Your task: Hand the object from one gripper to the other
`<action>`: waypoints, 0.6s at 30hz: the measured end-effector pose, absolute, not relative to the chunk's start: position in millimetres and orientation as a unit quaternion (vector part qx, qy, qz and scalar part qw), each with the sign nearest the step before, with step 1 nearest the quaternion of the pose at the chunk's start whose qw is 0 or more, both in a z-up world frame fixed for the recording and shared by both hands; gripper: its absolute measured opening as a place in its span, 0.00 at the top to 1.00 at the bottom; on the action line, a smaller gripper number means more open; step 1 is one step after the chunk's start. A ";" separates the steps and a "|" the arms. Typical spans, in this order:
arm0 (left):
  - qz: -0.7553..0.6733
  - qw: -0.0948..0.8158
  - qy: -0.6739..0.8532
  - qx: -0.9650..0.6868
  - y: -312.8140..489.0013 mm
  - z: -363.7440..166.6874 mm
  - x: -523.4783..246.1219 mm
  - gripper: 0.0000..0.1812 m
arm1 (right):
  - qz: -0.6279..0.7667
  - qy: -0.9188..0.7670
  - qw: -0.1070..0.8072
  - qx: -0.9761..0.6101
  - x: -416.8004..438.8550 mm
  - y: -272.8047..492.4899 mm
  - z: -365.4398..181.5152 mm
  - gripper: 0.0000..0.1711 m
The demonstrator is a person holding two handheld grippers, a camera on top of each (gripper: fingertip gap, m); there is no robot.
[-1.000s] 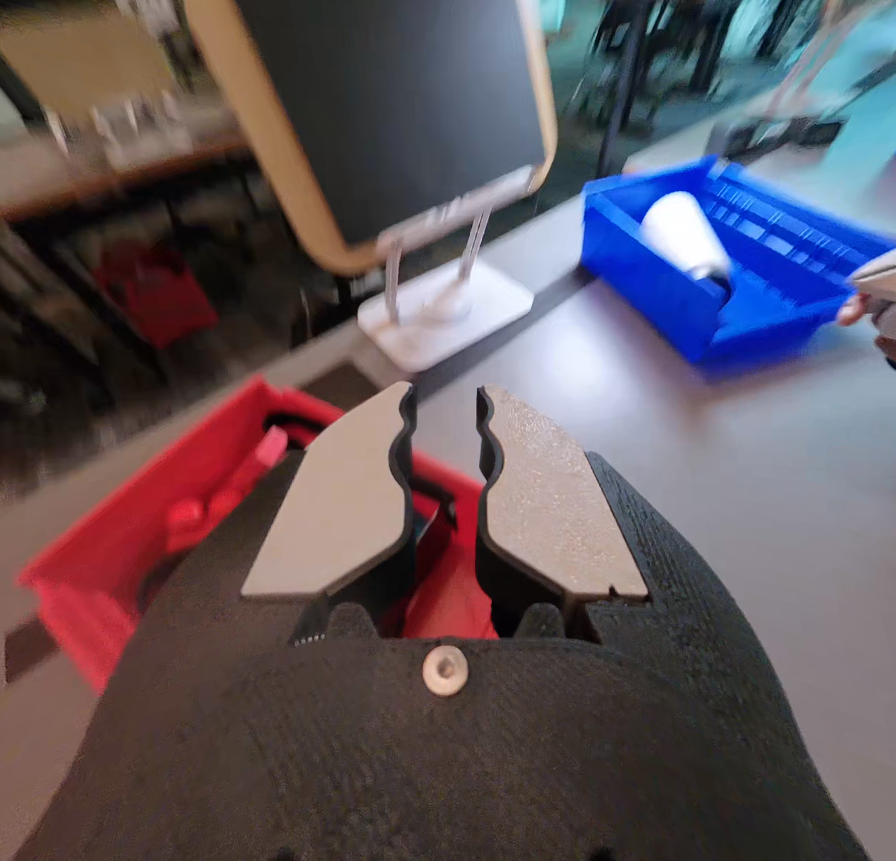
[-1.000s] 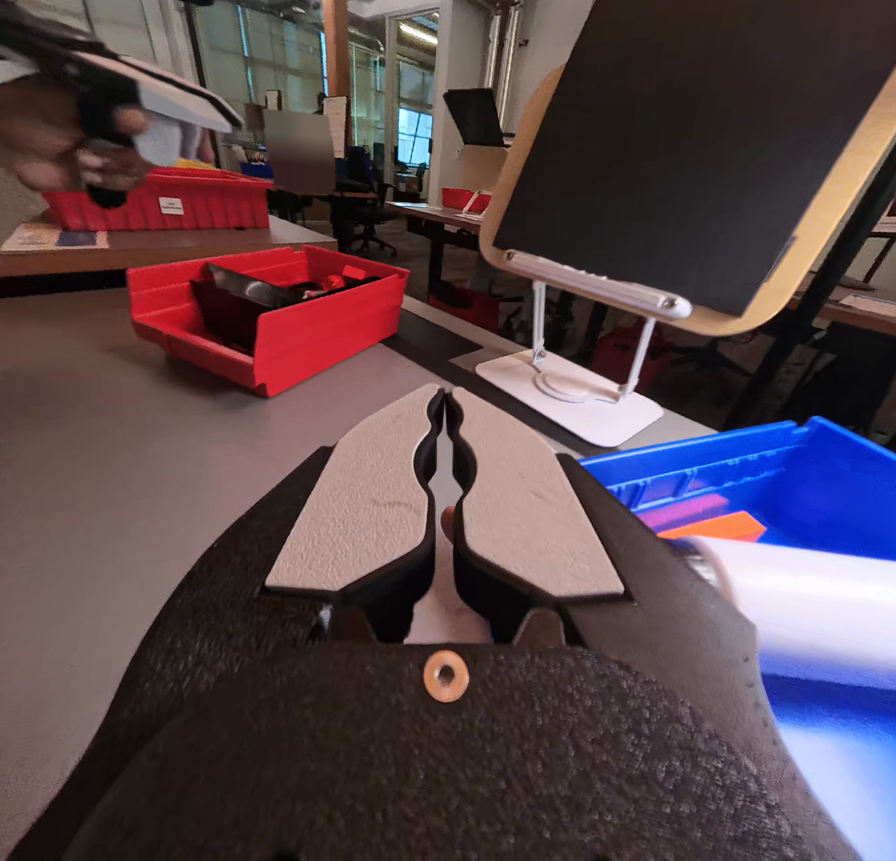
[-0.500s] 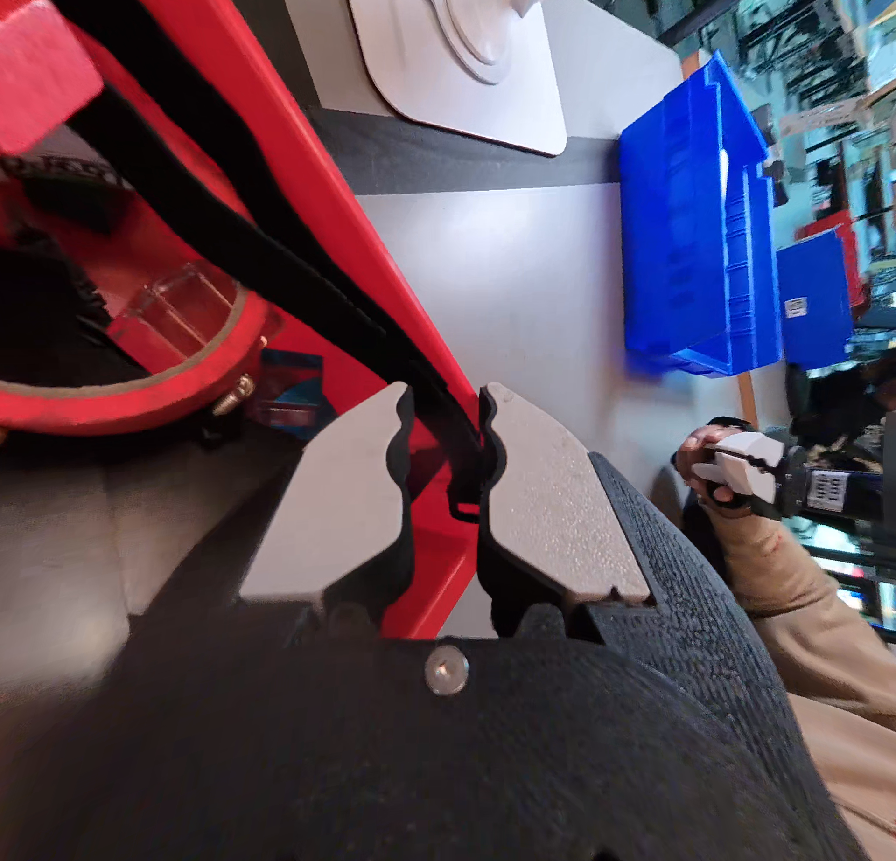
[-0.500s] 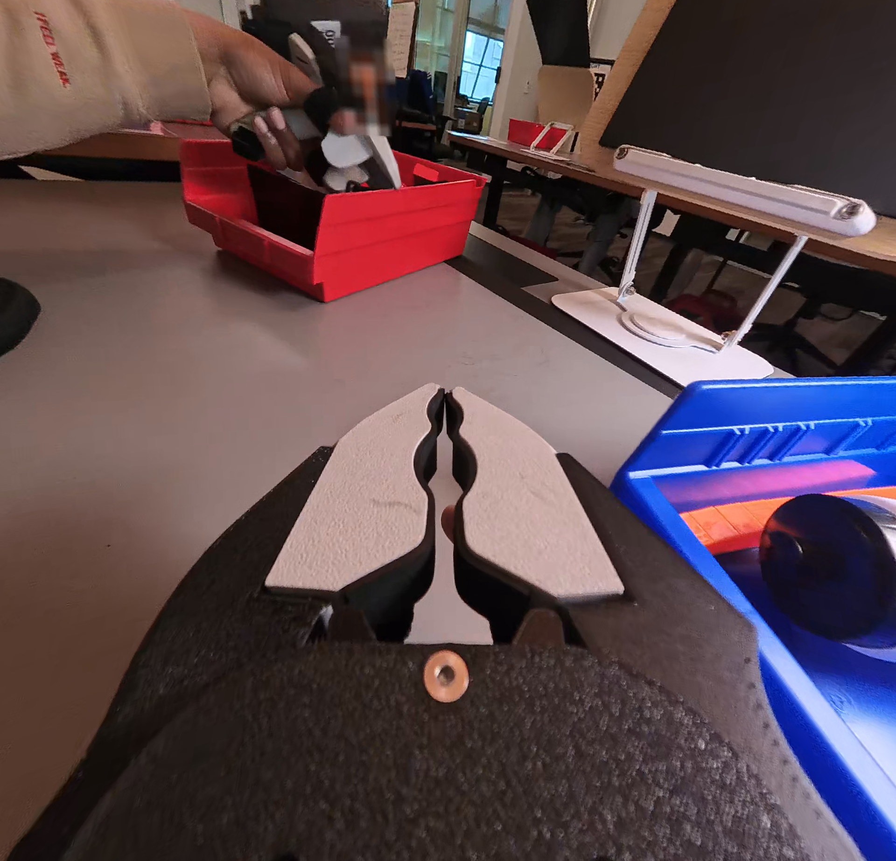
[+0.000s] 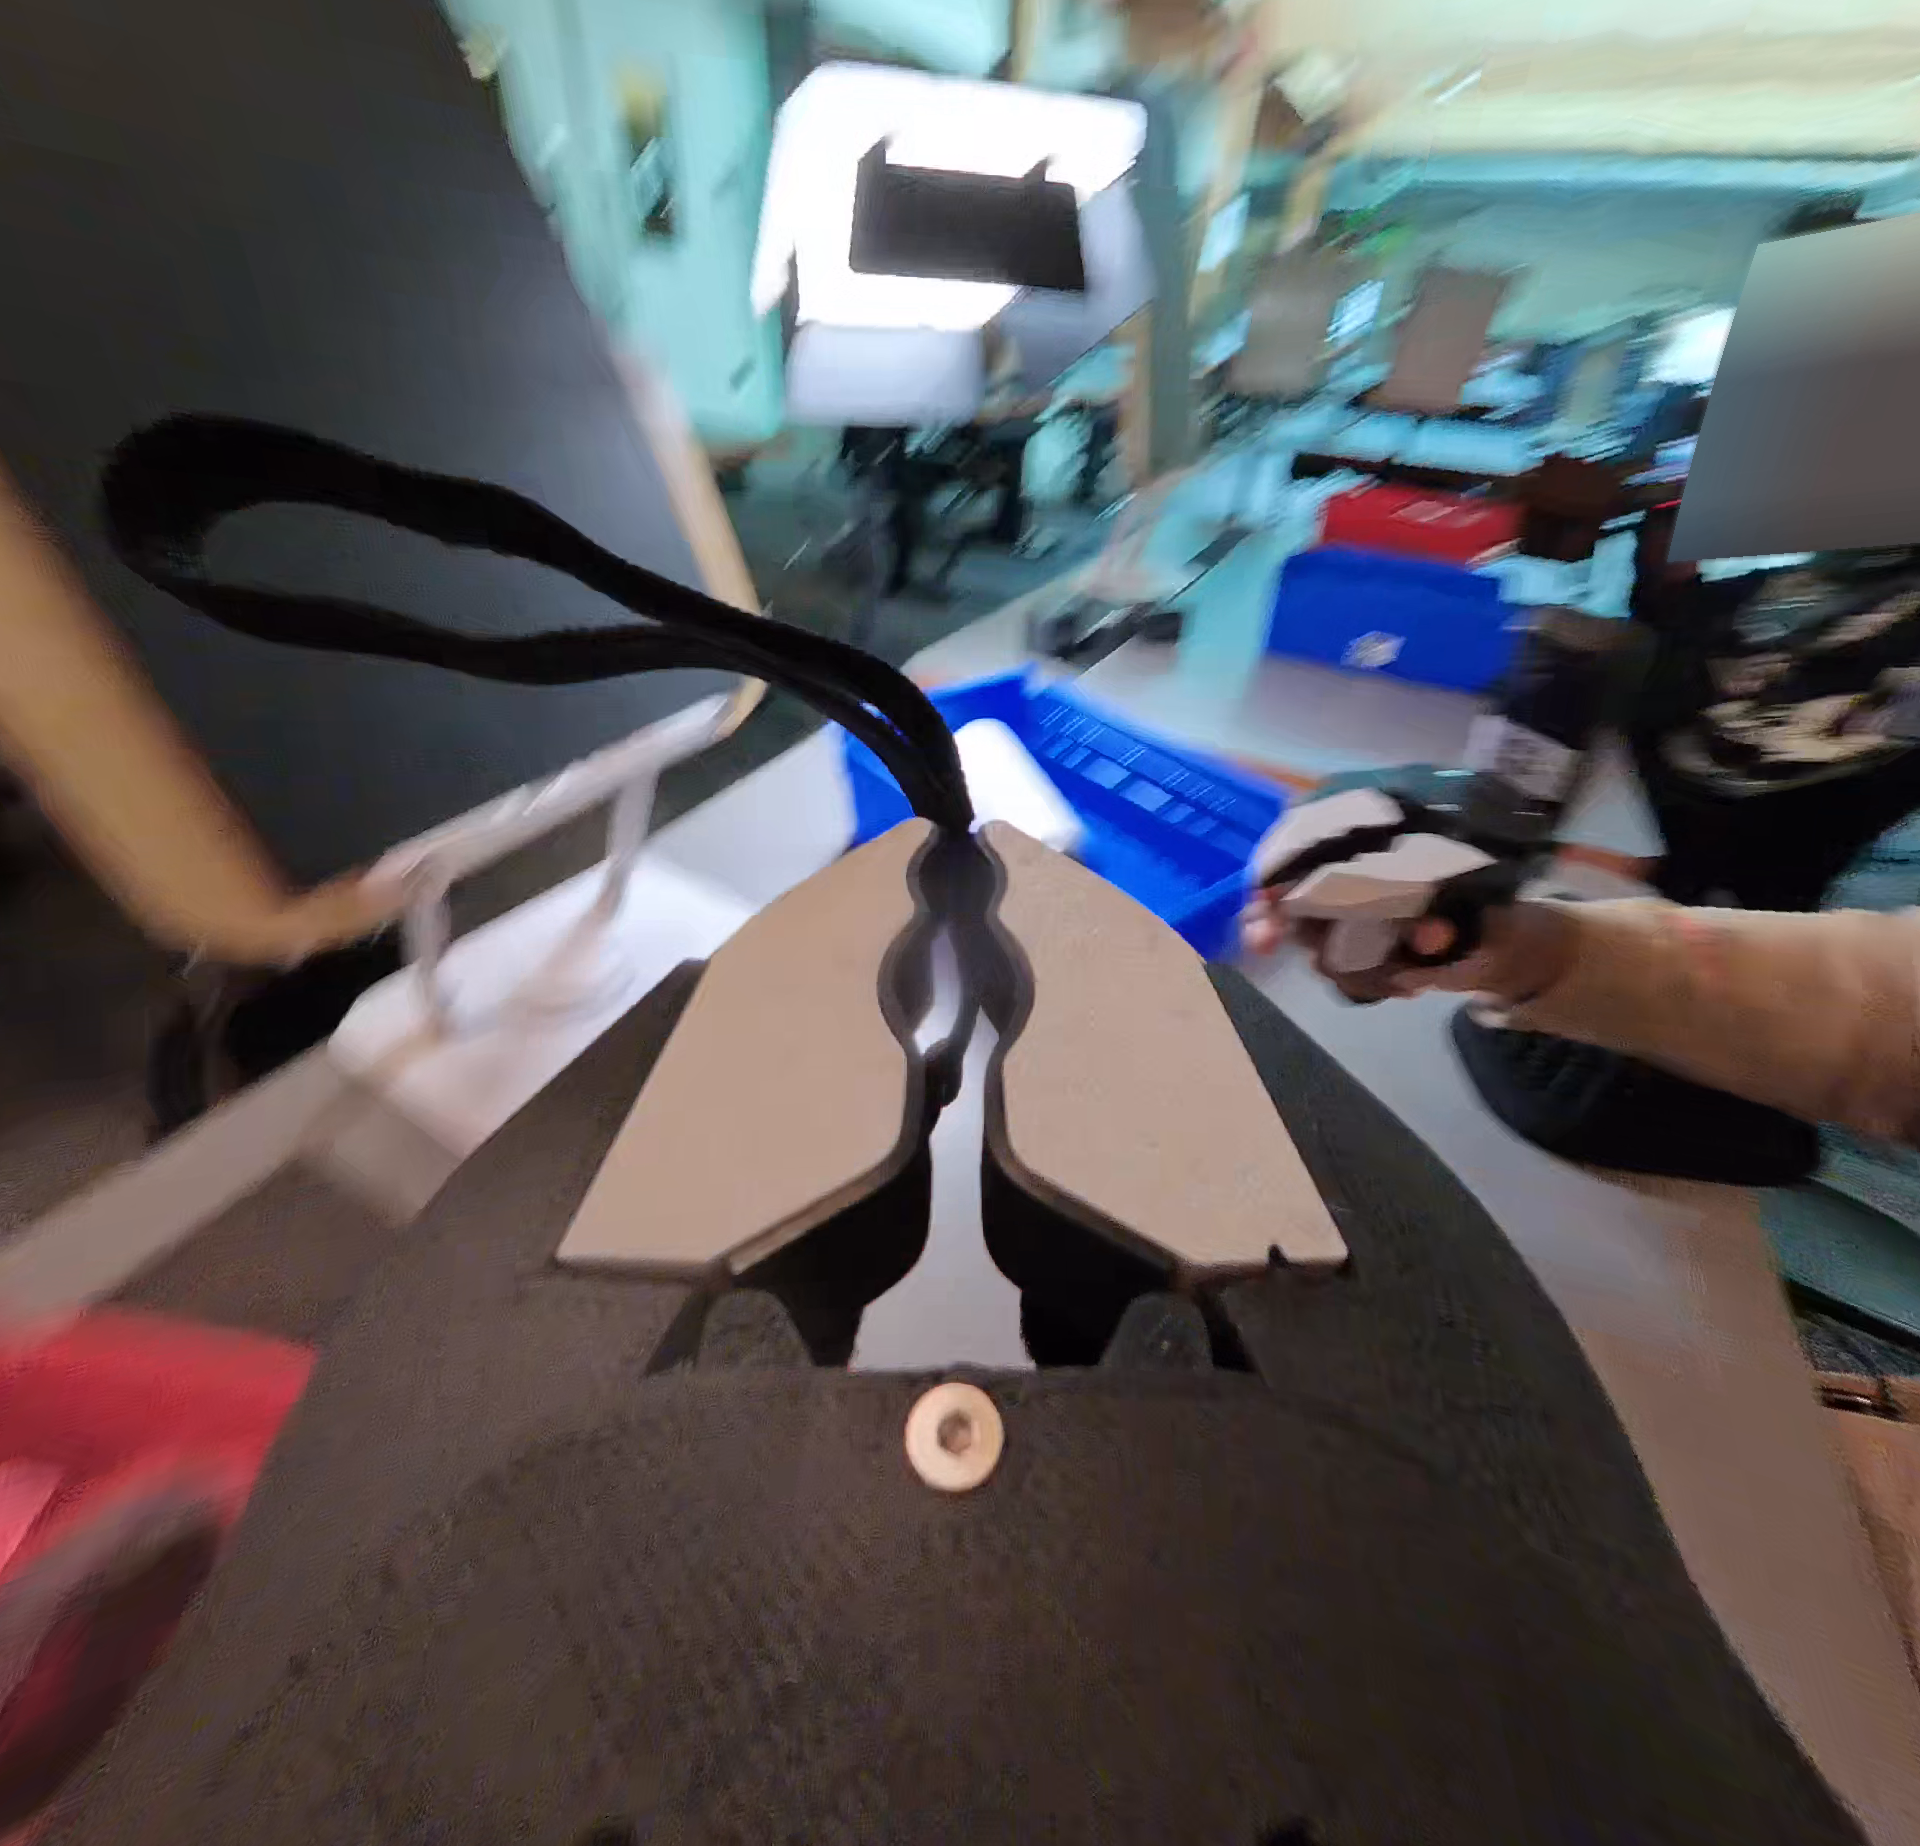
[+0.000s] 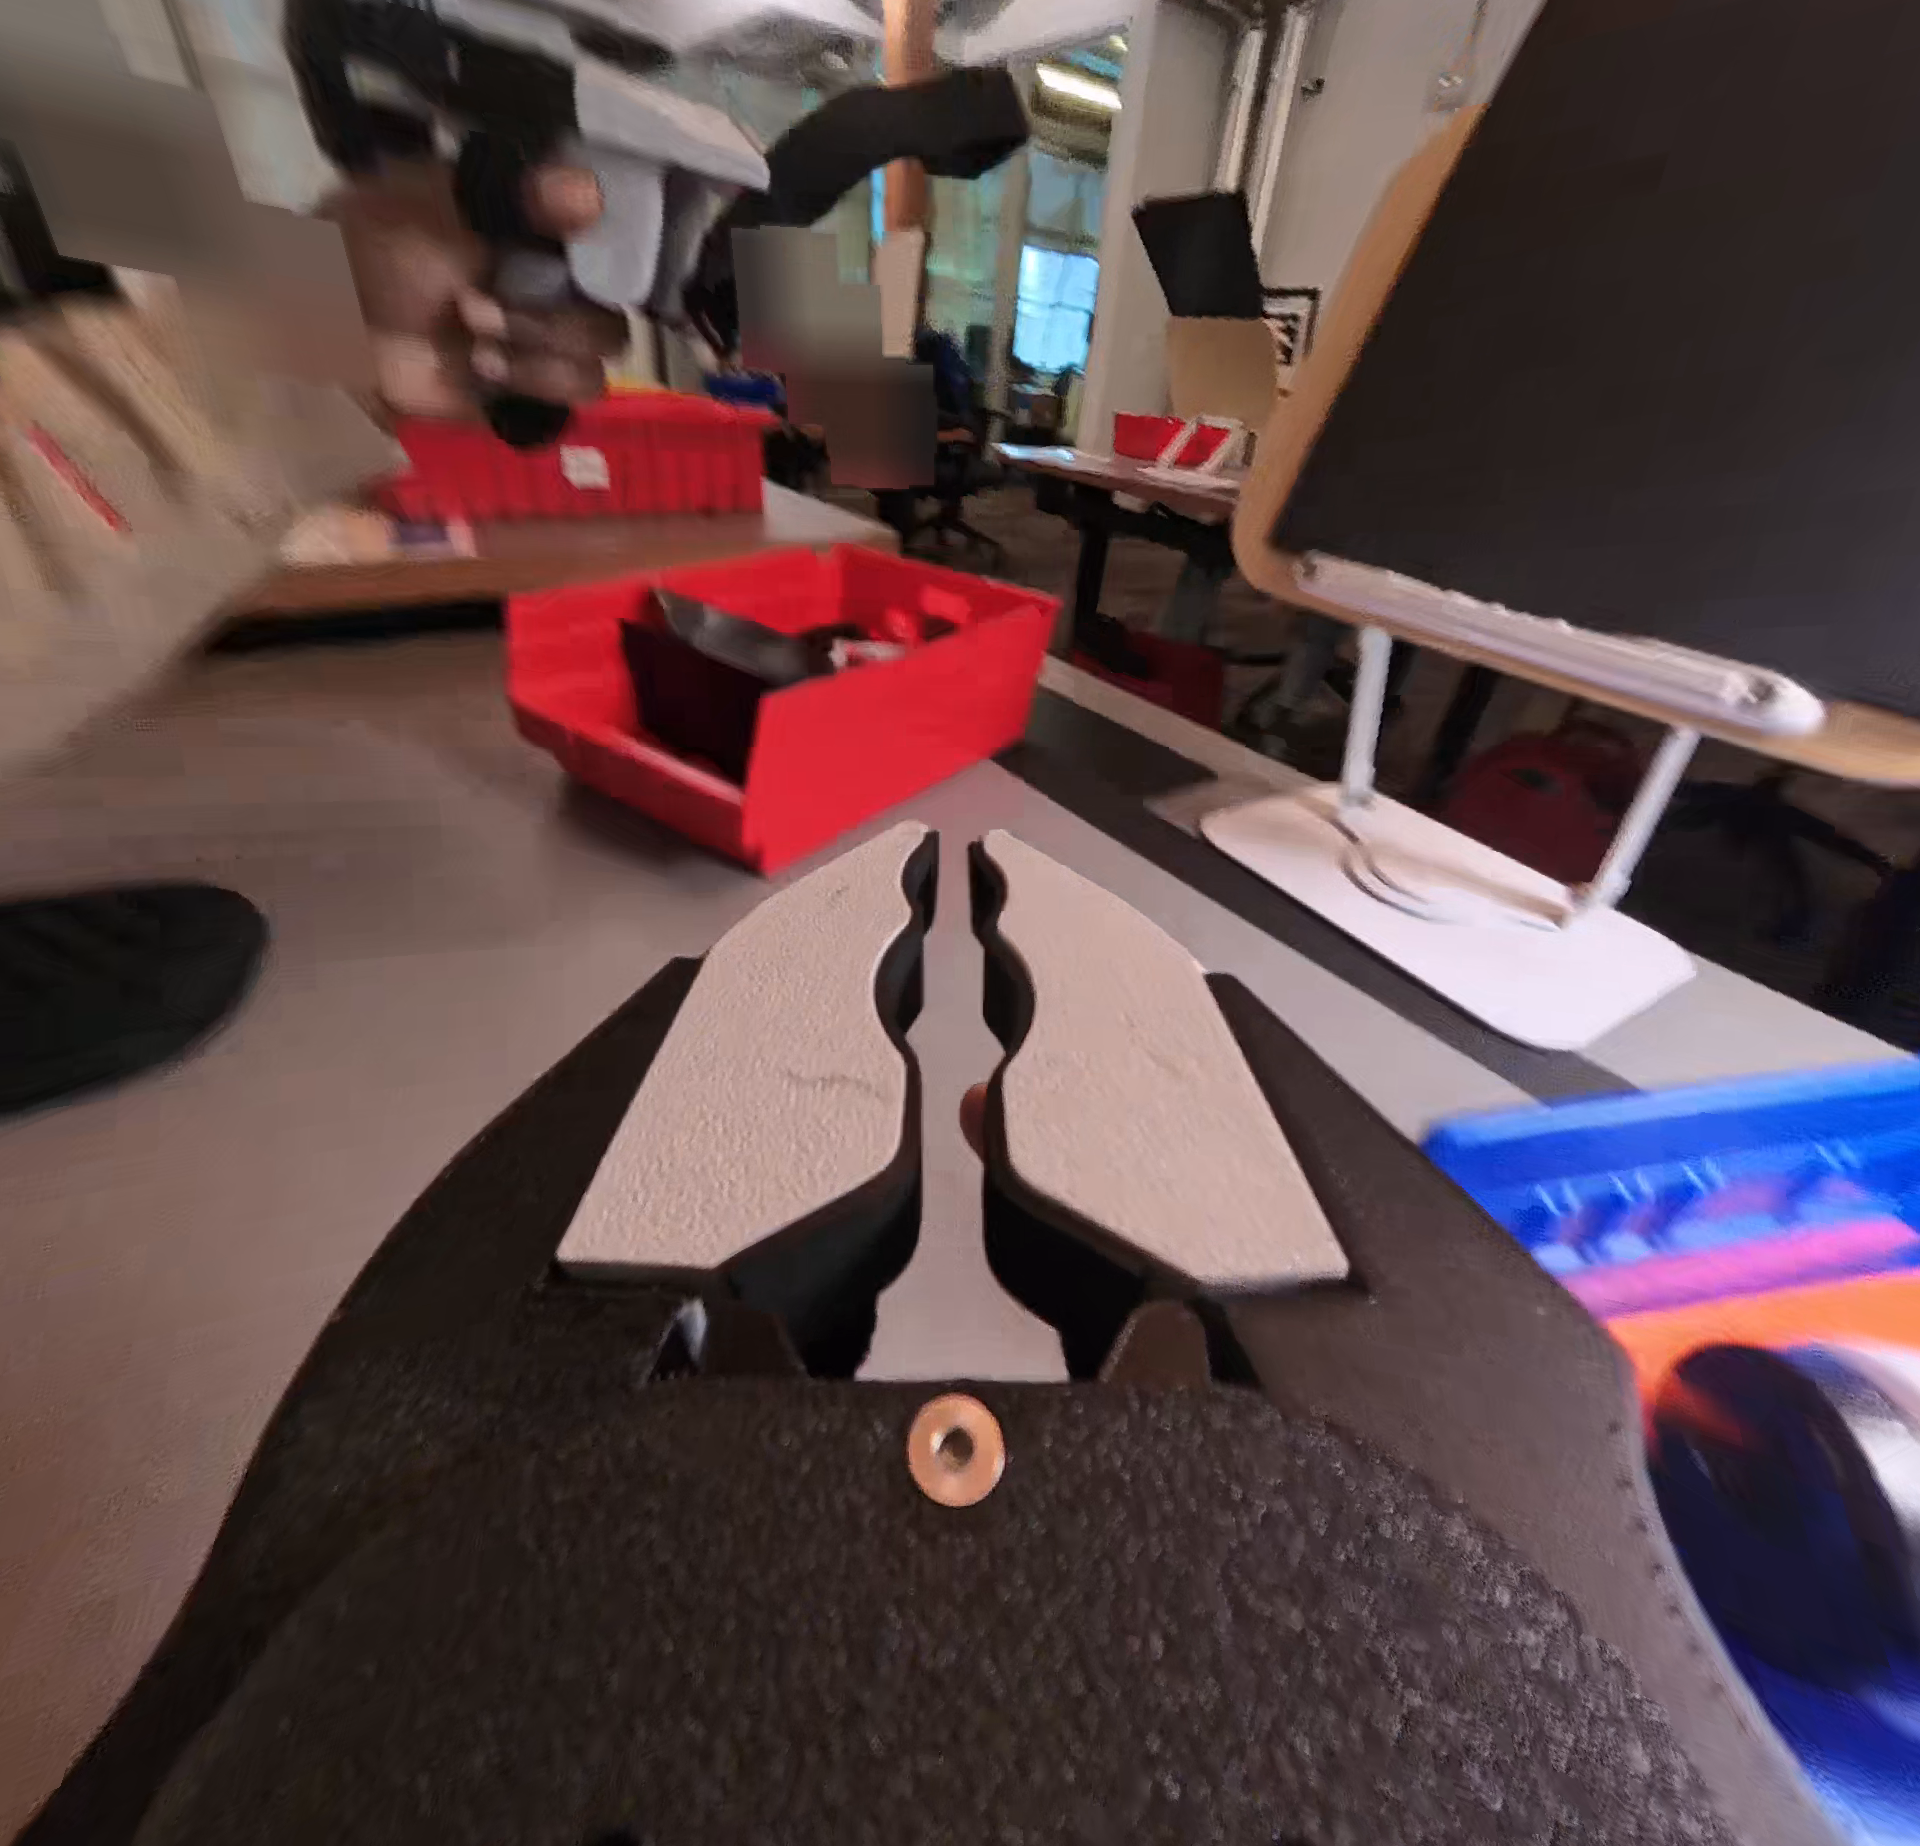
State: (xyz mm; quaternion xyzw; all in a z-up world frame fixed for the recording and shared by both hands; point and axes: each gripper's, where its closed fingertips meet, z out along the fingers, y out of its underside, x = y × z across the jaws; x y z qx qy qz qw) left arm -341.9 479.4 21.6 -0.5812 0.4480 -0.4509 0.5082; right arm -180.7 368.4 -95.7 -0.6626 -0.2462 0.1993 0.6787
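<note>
One floppy black fabric strap loop (image 5: 499, 591) is hanging from the pinching left gripper (image 5: 956, 840); the nearly closed, empty right gripper (image 6: 954, 840) risks missing it swinging.

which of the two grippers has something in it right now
The left gripper: its fingers pinch a black strap that loops up and away. The right gripper holds nothing, with only a narrow bare gap between its fingers.
</note>
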 end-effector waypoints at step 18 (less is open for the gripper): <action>-0.573 0.423 0.560 -0.423 359.4 -42.6 -241.5 0.83 | 0.344 -0.308 0.607 -0.647 -252.8 370.2 -8.0 0.97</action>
